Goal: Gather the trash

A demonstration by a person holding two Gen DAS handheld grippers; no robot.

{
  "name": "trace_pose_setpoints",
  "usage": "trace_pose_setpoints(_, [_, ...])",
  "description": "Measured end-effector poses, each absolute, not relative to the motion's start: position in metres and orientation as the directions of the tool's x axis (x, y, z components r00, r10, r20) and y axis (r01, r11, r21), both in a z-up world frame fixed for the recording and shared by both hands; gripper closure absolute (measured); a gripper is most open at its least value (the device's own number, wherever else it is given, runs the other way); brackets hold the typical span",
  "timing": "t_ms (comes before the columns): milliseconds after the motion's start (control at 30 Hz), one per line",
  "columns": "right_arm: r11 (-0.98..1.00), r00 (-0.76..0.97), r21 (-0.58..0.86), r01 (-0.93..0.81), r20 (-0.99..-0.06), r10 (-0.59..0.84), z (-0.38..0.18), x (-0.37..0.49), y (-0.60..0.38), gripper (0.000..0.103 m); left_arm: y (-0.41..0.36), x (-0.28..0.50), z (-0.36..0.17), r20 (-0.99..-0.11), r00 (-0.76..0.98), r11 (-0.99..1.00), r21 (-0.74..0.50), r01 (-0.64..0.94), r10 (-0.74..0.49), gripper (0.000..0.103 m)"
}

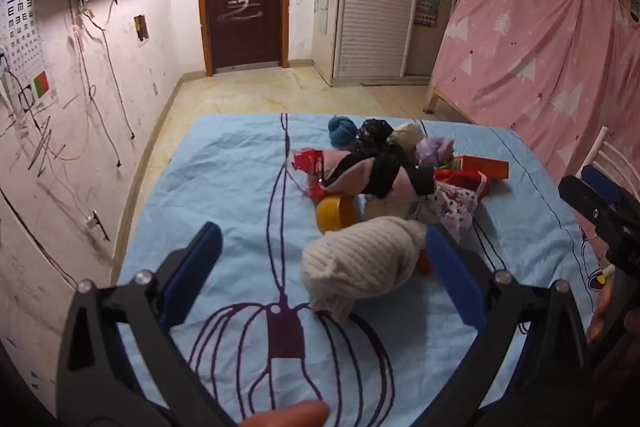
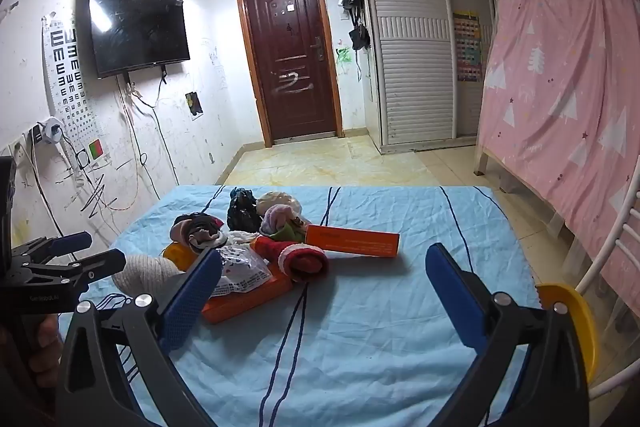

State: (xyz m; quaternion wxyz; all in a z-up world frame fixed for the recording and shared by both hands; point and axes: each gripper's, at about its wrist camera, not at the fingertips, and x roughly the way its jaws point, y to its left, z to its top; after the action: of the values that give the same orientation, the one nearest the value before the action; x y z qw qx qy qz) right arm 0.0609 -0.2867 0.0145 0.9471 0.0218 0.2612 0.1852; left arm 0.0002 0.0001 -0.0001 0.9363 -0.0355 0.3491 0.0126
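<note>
I'm holding my left gripper (image 1: 320,263) spread wide over the blue sheet (image 1: 224,179), a cream knitted roll (image 1: 360,265) lying between its pads, nothing pinching it. My right gripper (image 2: 324,291) is gaping too, gripping nothing, hovering just short of the pile: orange box (image 2: 352,240), red sock (image 2: 306,261), black bag (image 2: 241,207), yellow bowl (image 1: 334,213).

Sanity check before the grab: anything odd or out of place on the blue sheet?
Yes. Clothing is heaped with trash: a cream knitted sock lies between the open left gripper pads, beside a yellow bowl, orange boxes and a black plastic bag. Nothing looks spilled.
</note>
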Motion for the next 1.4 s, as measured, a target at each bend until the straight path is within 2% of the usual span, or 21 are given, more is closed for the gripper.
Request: trace_pose_setpoints(1400, [0.931, 0.801, 0.129, -0.343, -0.478, 0.361, 0.0146, 0.0571, -0.2865, 0.008, -0.0003, 0.0000, 0.0002, -0.650, 0.760, 0.998, -0.049, -0.049, 0.005, 0.006])
